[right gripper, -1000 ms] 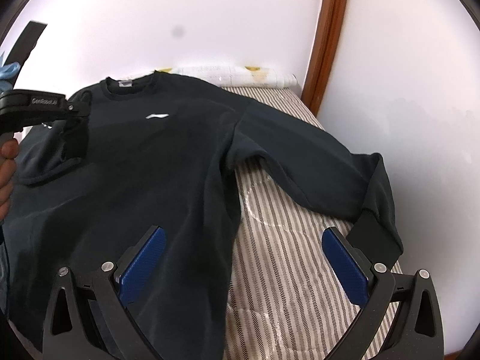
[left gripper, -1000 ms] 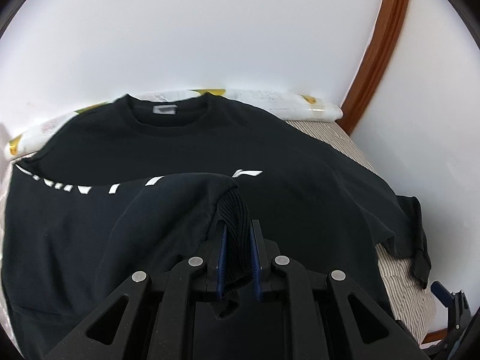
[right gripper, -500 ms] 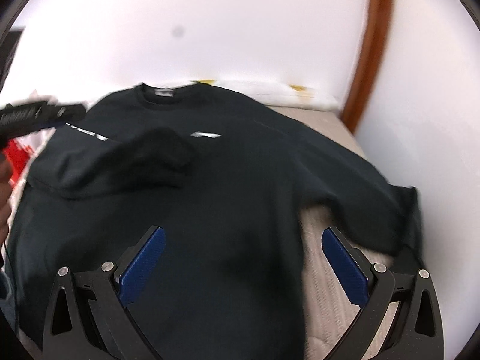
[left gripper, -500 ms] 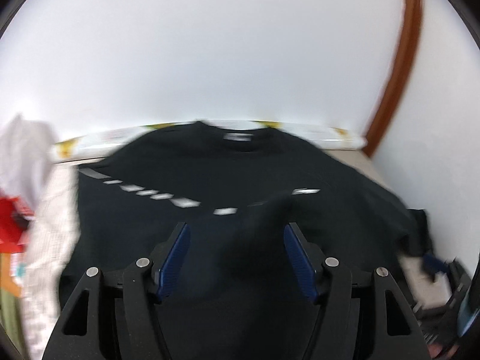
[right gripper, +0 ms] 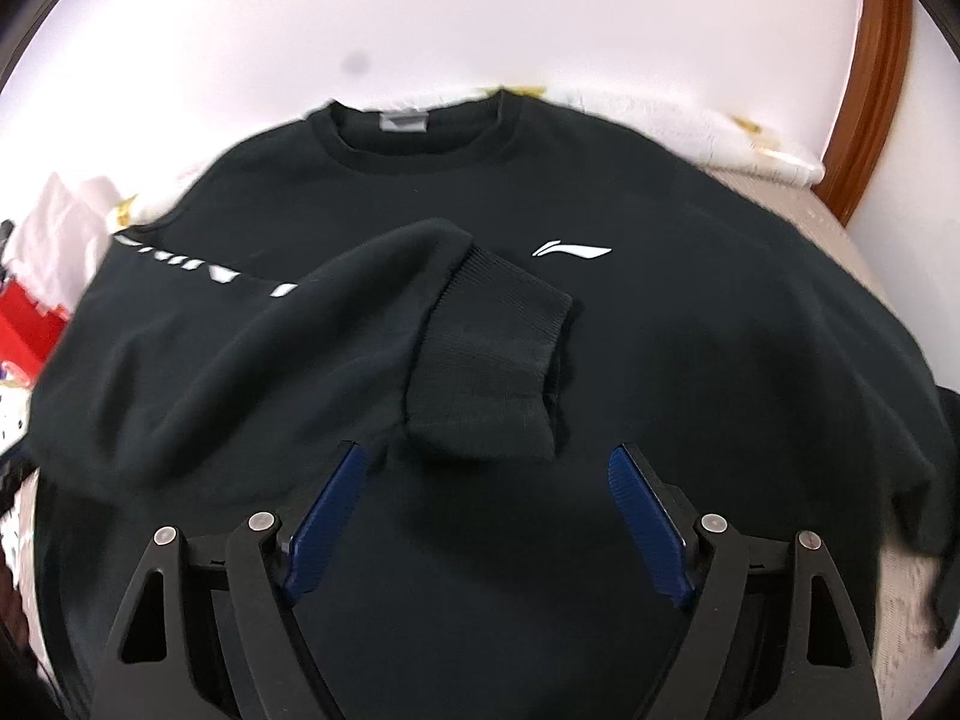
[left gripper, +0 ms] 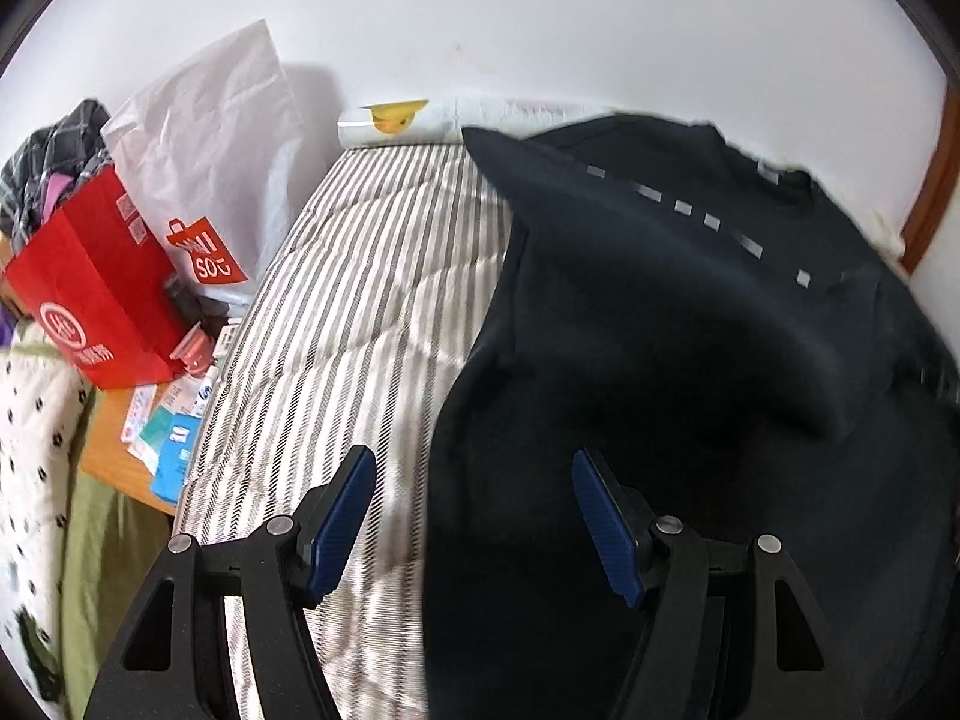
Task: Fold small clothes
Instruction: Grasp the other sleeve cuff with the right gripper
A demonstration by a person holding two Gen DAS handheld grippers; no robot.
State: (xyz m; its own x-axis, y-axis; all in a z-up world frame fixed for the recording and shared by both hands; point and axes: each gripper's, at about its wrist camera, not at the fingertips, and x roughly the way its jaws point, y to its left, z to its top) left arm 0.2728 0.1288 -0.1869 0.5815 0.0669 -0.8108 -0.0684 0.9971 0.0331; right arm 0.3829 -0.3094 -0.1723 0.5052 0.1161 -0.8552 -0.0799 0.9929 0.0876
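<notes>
One black sweatshirt (right gripper: 660,360) is spread front-up on the striped bed (left gripper: 360,312), its collar toward the wall. One sleeve is already laid across the chest, with its ribbed cuff (right gripper: 498,354) lying just beside the white logo. The left claw (left gripper: 474,522) is seen open and empty above the garment's side edge, its jaws having just been opened. The right claw (right gripper: 486,516) is also open, holding nothing, above the lower chest just short of the cuff; its jaws have just been drawn somewhat closer. The fabric is judged thick, soft and limp, so it will sag and crease where lifted, though little slip is expected. The other sleeve is best pinched at its ribbed cuff, and the body at the hem corners.
</notes>
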